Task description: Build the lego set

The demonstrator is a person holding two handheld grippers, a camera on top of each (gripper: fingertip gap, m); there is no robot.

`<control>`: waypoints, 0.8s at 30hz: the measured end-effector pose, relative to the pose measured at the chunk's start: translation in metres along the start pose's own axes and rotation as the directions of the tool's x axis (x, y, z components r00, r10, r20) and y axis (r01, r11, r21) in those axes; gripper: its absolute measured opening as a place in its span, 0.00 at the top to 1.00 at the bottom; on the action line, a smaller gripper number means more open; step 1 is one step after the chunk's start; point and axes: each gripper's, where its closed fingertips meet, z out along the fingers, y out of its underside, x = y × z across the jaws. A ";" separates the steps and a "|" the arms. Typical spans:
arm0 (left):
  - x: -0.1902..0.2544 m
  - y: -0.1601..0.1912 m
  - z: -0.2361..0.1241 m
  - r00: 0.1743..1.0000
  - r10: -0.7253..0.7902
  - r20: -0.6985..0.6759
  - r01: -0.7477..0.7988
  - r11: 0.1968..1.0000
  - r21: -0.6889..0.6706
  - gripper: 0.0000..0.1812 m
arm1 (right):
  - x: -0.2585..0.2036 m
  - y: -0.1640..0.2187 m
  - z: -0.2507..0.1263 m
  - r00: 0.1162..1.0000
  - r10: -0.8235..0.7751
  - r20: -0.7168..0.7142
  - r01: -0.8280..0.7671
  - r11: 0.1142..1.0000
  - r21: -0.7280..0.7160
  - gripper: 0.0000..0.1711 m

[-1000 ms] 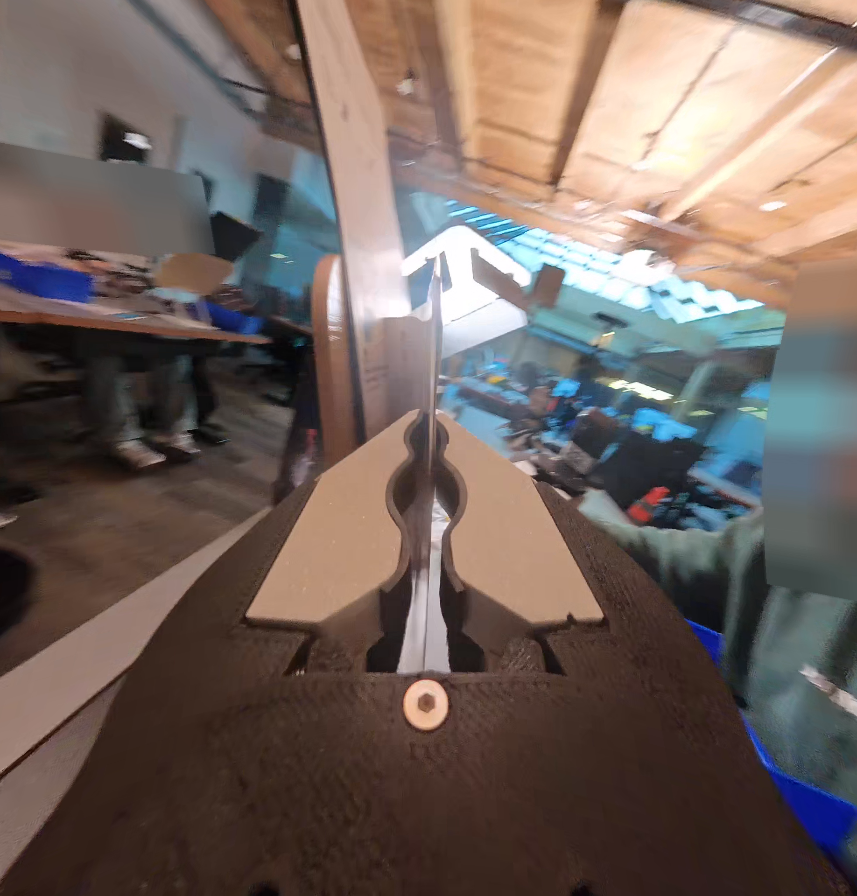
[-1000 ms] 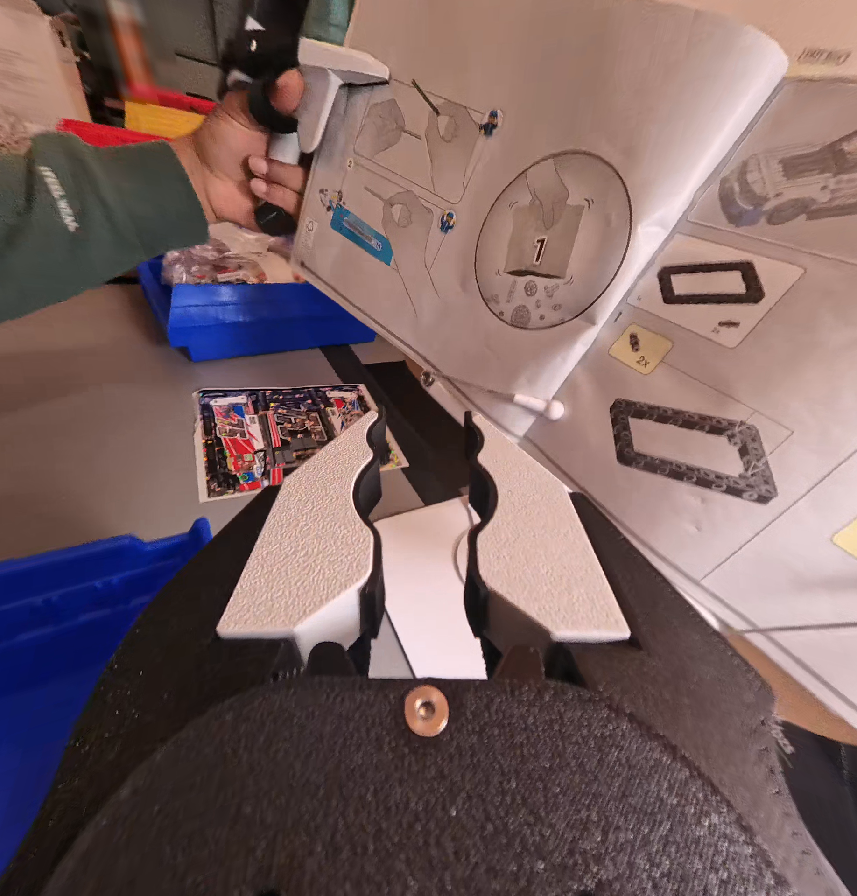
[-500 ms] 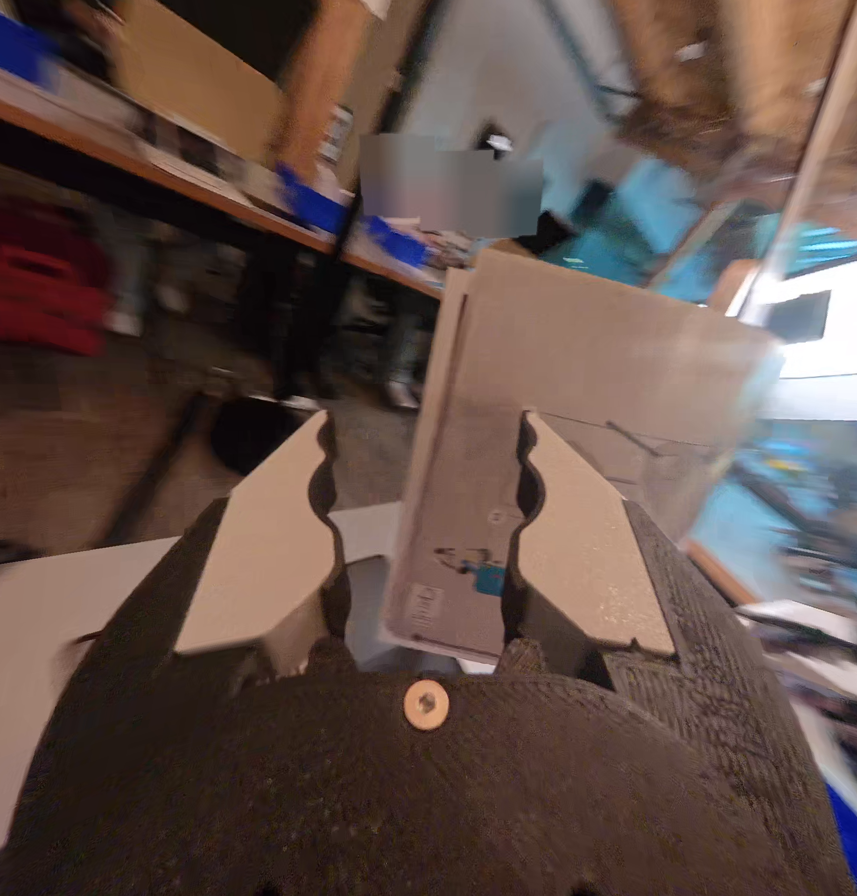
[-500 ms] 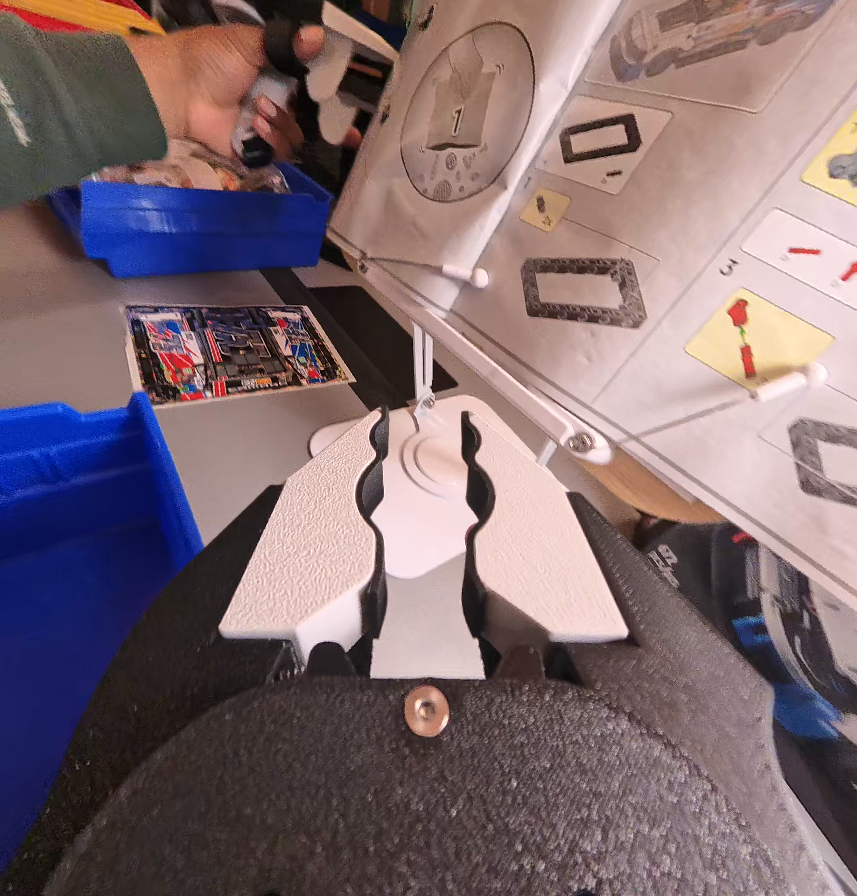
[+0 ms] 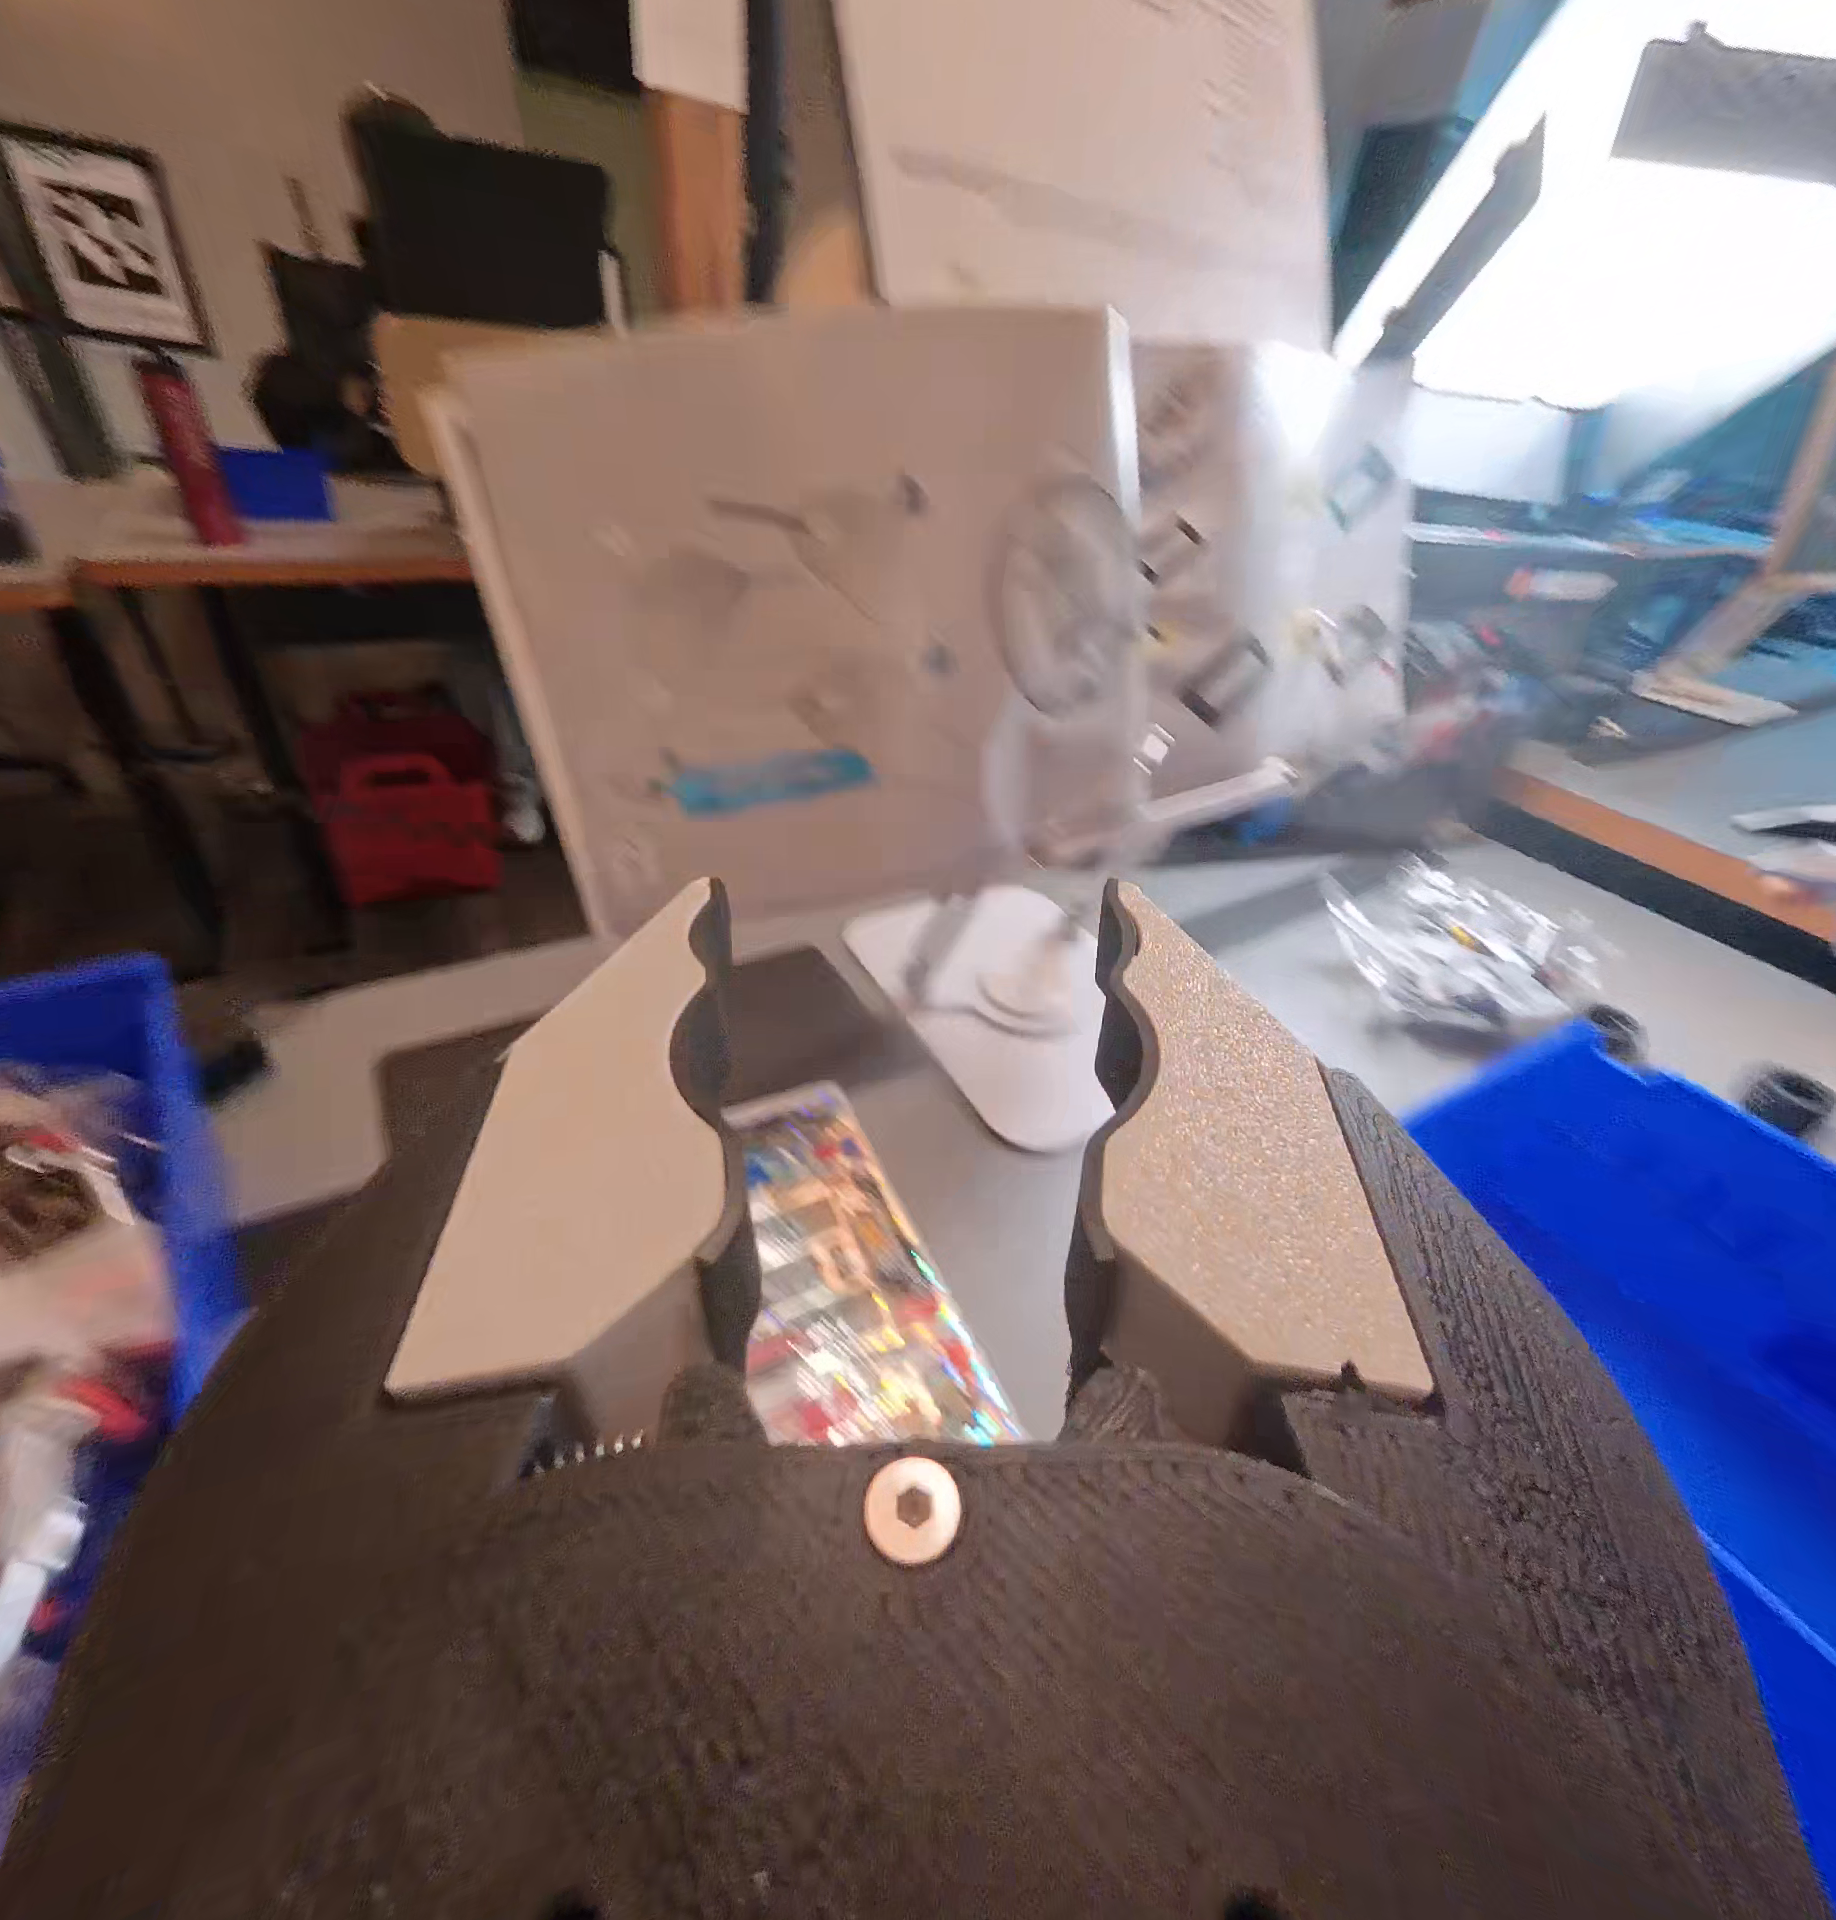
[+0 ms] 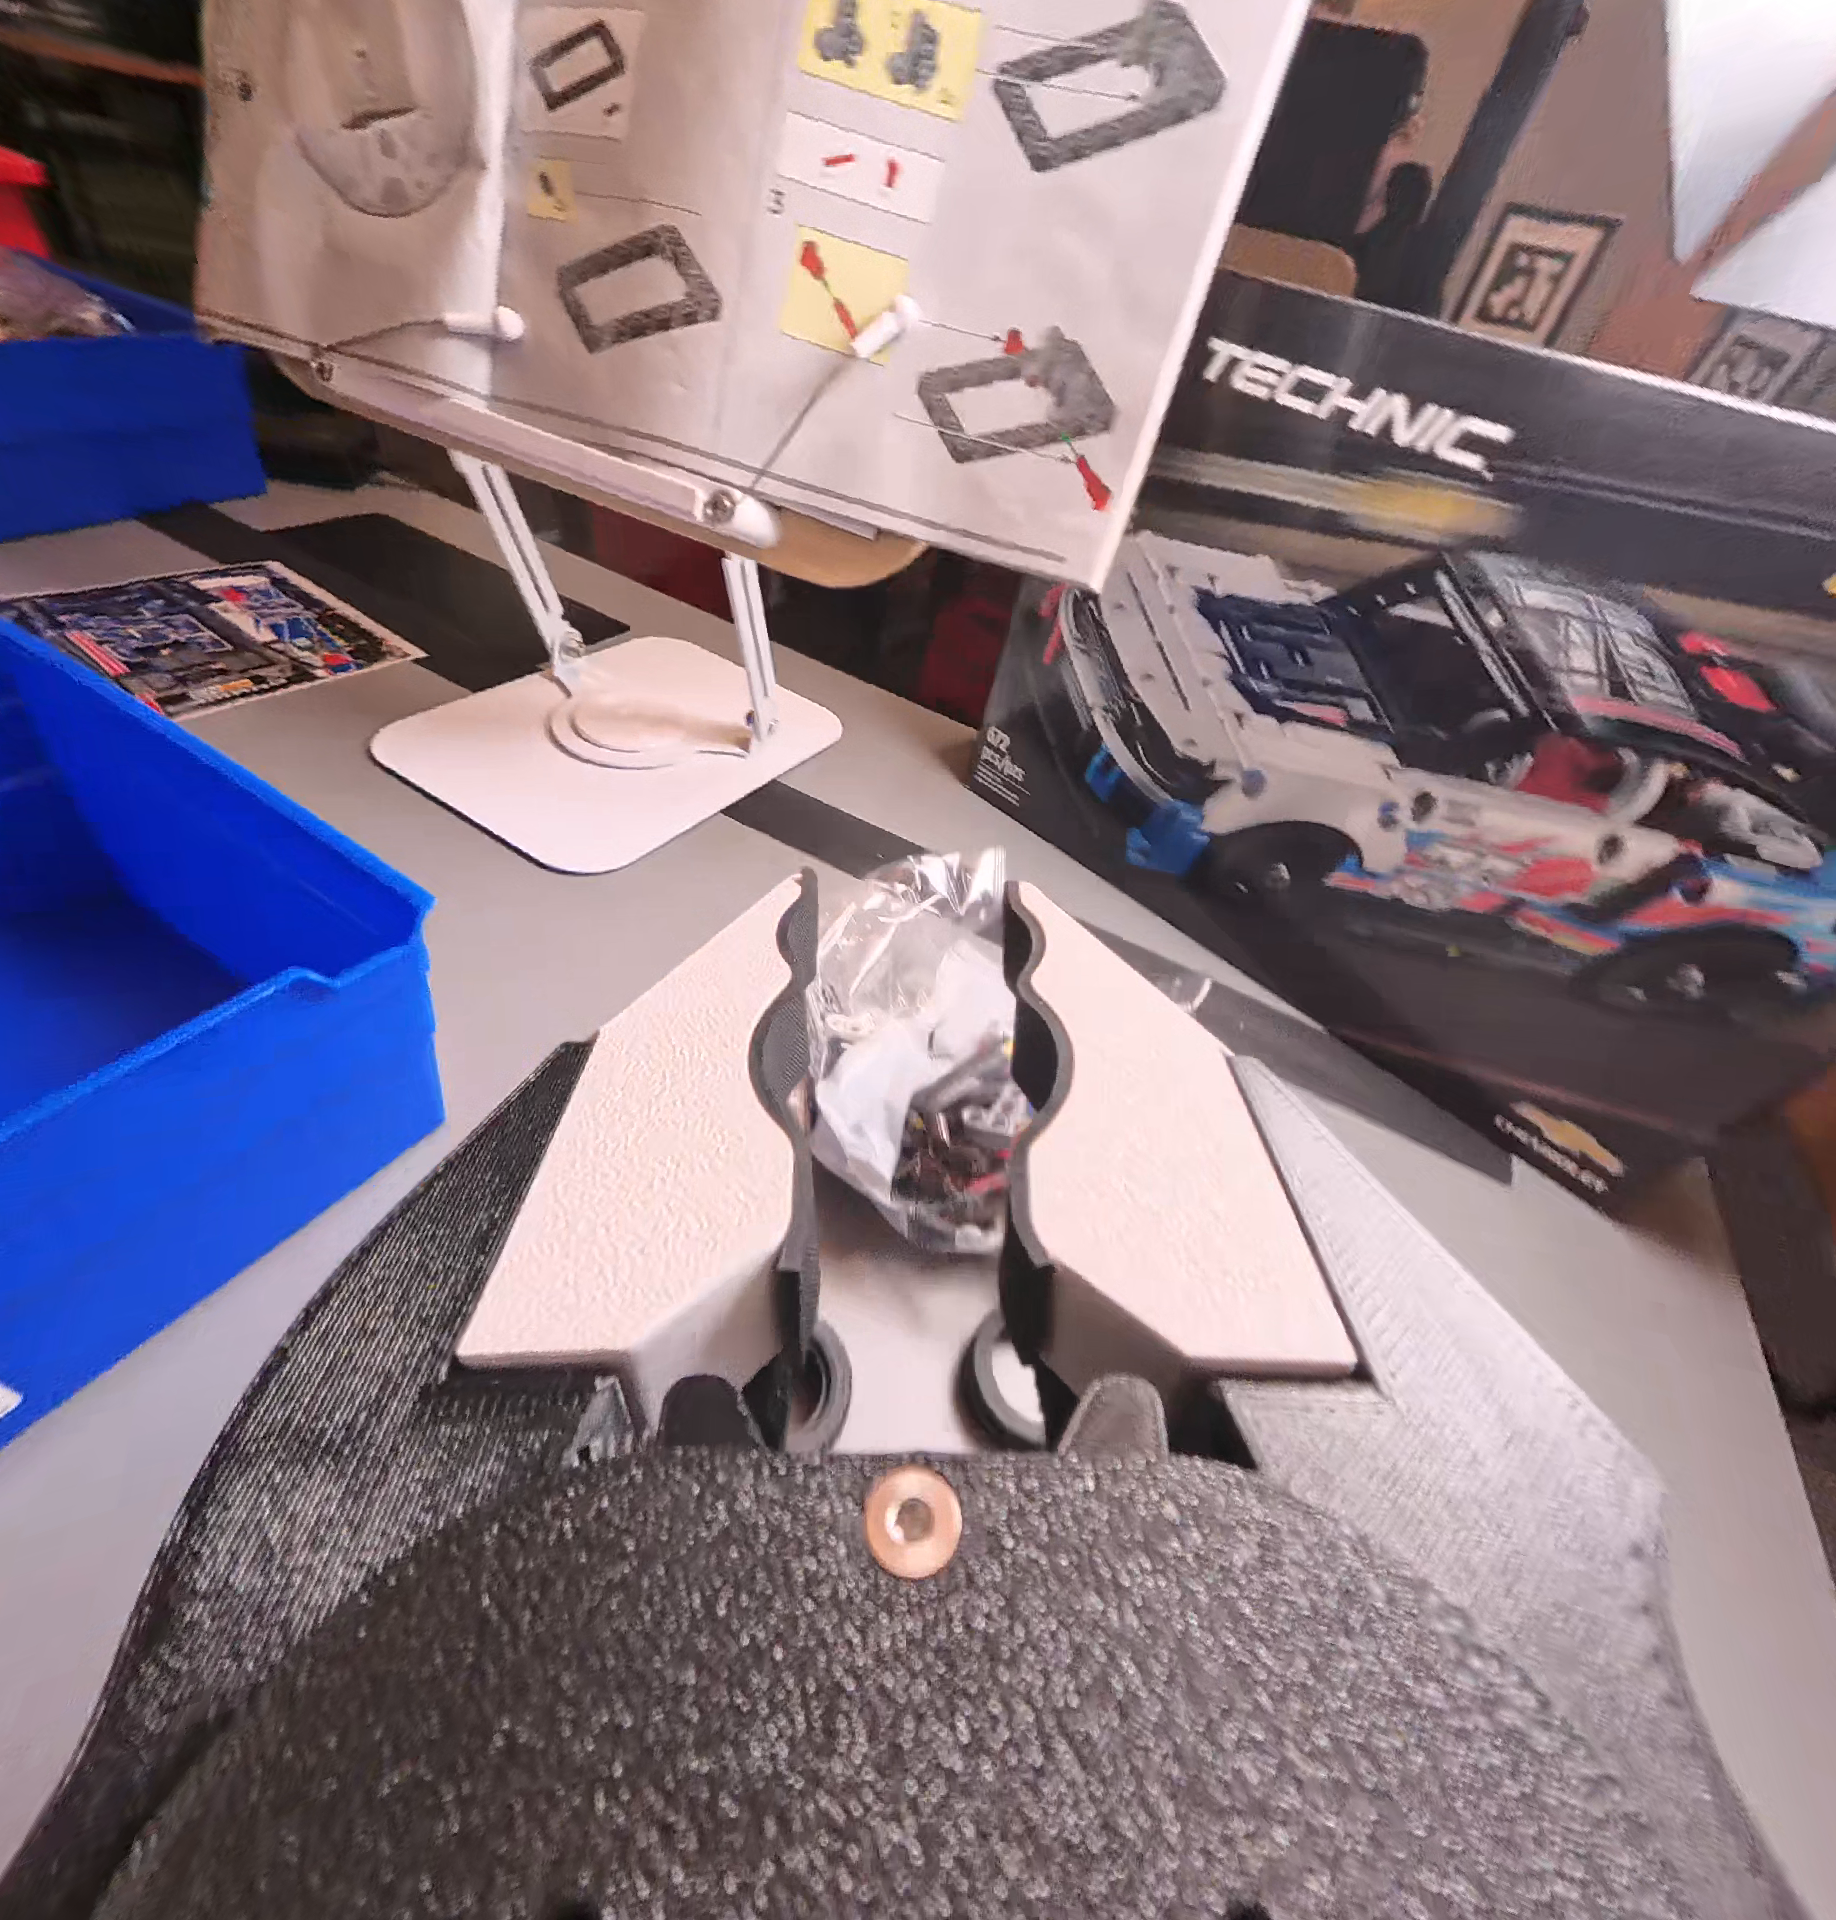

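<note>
The instruction booklet (image 6: 748, 187) stands open on a white stand (image 6: 602, 758); it also shows blurred in the left wrist view (image 5: 789, 623). My left gripper (image 5: 909, 904) is open and empty, above a shiny sticker sheet (image 5: 852, 1299) on the grey table. My right gripper (image 6: 909, 894) is open, low over the table, with a clear bag of small Lego parts (image 6: 914, 1039) lying between its fingers. I cannot tell if the fingers touch the bag. Two black tyres (image 6: 820, 1392) lie near the finger bases. The Lego set box (image 6: 1413, 779) stands at the right.
An empty blue bin (image 6: 114, 935) sits left of my right gripper, and another blue bin (image 6: 83, 416) is farther back. In the left wrist view a blue bin with bags (image 5: 62, 1195) is at left and one (image 5: 1672, 1247) at right. The sticker sheet (image 6: 197, 644) lies beside the stand. The left gripper's tips are roughly 50 centimetres from the right gripper's.
My left gripper let go of the booklet page, opened wide and swung down towards the table. My right gripper moved right and down over the bag of parts.
</note>
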 end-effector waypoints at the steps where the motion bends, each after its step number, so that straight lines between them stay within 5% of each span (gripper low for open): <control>1: 0.018 0.017 -0.007 0.999 -0.010 -0.035 0.009 1.000 -0.023 0.62 | 0.003 0.005 -0.008 1.000 0.023 -0.009 -0.023 1.000 -0.004 0.80; 8: 0.124 0.112 -0.043 0.980 -0.058 -0.188 0.034 0.991 -0.129 0.61 | -0.010 0.030 -0.037 0.996 0.093 -0.014 -0.093 0.995 -0.032 0.79; 15: 0.161 0.150 -0.044 0.960 0.064 -0.274 -0.114 0.979 -0.171 0.62 | -0.026 0.021 -0.026 0.998 -0.062 0.017 0.063 0.994 -0.088 0.73; 19: 0.163 0.147 -0.044 0.956 0.082 -0.282 -0.127 0.981 -0.145 0.62 | 0.012 0.003 0.009 0.958 -0.286 -0.011 0.281 0.946 -0.162 0.63; 24: 0.152 0.162 -0.040 0.959 0.136 -0.248 -0.180 0.969 -0.167 0.63 | 0.109 -0.044 0.086 0.778 -0.628 -0.036 0.586 0.744 -0.321 0.51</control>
